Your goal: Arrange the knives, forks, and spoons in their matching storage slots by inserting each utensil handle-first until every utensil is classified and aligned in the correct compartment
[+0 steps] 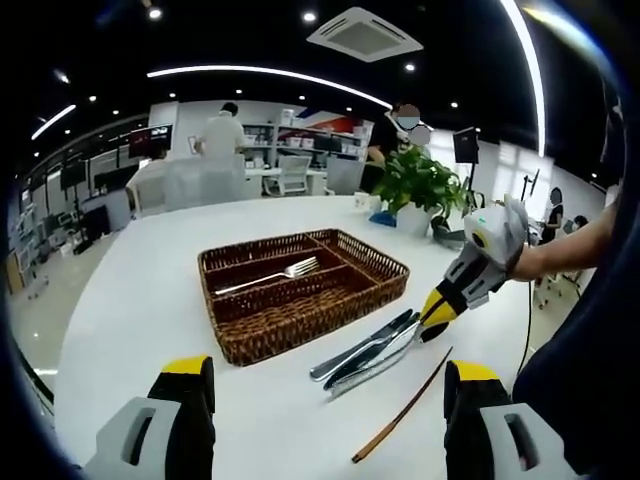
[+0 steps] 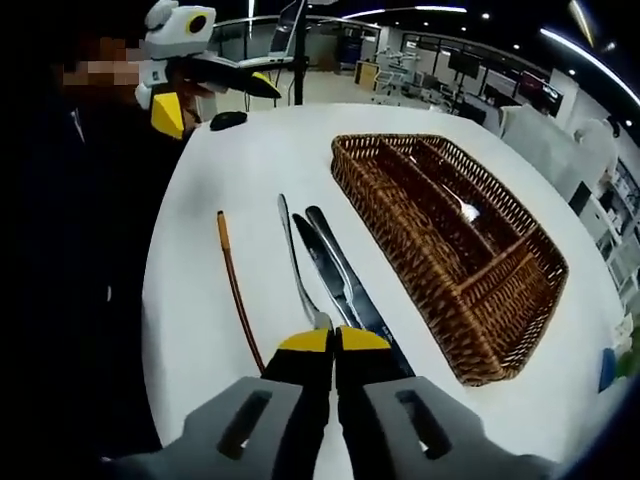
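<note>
a white table [image 1: 150, 290] is holding a wicker tray [image 1: 300, 290] with long slots – one fork [image 1: 270, 277] is lying inside. beside the tray, loose cutlery [image 1: 365, 350] is lying in a bunch – knives and what looks like a spoon or fork – with a thin brown stick [image 1: 400, 415] just past it. the right gripper [image 2: 334, 338] is reaching down with its jaws pressed together at the near end of the cutlery; whether it is pinching a piece is unclear. the left gripper [image 1: 325, 385] is hovering over the table, jaws wide apart, gripping nothing.
</note>
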The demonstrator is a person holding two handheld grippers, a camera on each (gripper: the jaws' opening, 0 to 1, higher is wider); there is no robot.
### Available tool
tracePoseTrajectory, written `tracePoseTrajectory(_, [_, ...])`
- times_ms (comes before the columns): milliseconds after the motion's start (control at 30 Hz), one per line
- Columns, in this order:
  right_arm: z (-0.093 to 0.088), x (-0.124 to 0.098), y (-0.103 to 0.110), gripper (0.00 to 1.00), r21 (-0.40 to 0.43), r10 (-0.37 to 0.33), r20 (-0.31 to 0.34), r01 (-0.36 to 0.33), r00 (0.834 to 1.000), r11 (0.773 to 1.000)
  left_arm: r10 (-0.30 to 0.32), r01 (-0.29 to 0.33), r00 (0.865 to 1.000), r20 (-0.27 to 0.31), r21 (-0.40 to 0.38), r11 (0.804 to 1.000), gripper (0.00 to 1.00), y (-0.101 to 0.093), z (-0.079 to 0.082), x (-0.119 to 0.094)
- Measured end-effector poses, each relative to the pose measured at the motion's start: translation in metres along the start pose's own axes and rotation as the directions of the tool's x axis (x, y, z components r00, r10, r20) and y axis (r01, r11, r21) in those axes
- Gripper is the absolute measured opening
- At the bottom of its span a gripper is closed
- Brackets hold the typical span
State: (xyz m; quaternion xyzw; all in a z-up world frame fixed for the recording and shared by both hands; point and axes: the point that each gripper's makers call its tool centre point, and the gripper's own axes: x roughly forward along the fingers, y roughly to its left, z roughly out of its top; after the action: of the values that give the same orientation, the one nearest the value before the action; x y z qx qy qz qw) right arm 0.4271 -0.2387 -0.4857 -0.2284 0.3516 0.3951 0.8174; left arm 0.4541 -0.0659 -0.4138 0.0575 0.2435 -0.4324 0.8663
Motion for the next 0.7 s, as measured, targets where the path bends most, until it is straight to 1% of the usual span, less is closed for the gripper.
tracePoseTrajectory(400, [0.025, -0.015, -0.02, 0.0, -0.012, -0.028, 0.033, 0.028, 0.999, 1.0, -0.012, 0.012, 1.0, 0.011, -0.004, 1.0, 1.0, 0.003, 0.009, 0.003])
tracePoseTrajectory(633, [0.035, -0.017, -0.033, 0.0, -0.033, -0.037, 0.038, 0.039, 0.999, 0.999, -0.019, 0.019, 1.0, -0.006, -0.006, 1.0, 1.0, 0.005, 0.009, 0.006])
tracePoseTrajectory(700, [0.04, -0.019, -0.041, 0.0, -0.042, -0.049, 0.042, 0.051, 0.998, 0.998, -0.019, 0.019, 1.0, -0.009, -0.01, 1.0, 1.0, 0.006, 0.01, 0.006])
